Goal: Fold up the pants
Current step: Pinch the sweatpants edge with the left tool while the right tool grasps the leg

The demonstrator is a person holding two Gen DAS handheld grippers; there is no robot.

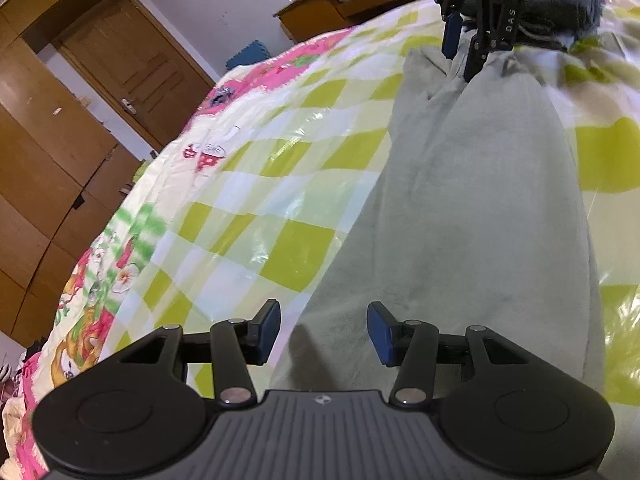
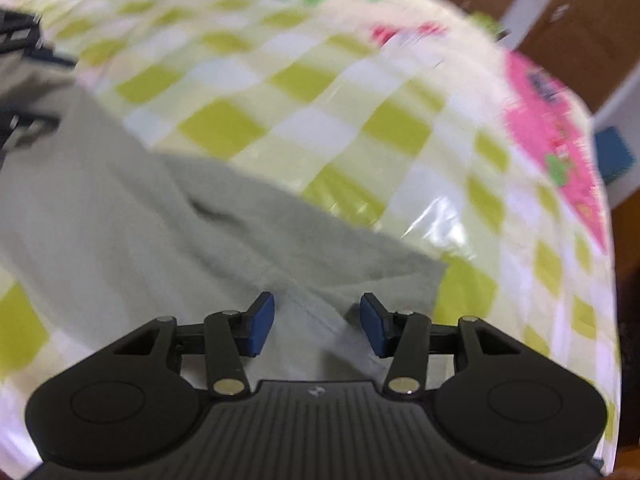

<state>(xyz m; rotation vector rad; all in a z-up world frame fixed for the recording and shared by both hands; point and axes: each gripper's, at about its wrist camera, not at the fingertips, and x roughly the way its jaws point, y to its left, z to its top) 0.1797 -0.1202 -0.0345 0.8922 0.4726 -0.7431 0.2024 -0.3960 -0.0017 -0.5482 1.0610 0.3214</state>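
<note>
Presently catalogued, left to right:
Wardrobe [image 1: 52,128]: brown wood, at the far left, with a door [image 1: 136,72] beside it.
Bed [image 1: 256,184]: covered by a green-and-white checked sheet with a pink flowered border; it carries everything.
Left hand-held gripper [image 1: 324,330]: jaws parted and empty, blue pads standing clear over the near end of the pants, one pad over the sheet, one over the cloth.
Pants [image 1: 480,208]: pale grey-green, soft and matte, lying lengthwise on the bed to the right of middle, seemingly one leg laid over the other, with shallow creases at the far end.
Right hand-held gripper [image 1: 464,60]: at the far end of the pants, jaws parted, nothing between the pads; in its own blurred view a seam and a loose corner of cloth lie just below them.
Dark clothes [image 1: 568,4]: a heap beyond the pants, upper right.
Risk, layers: closing on the top layer alone would likely split the legs apart when lifted.
Risk, sheet: the glossy sheet may get pinched along with the cloth, since one left pad hangs over it.
Risk, alignment: uneven lifts at the two ends would probably skew the fold.
</note>
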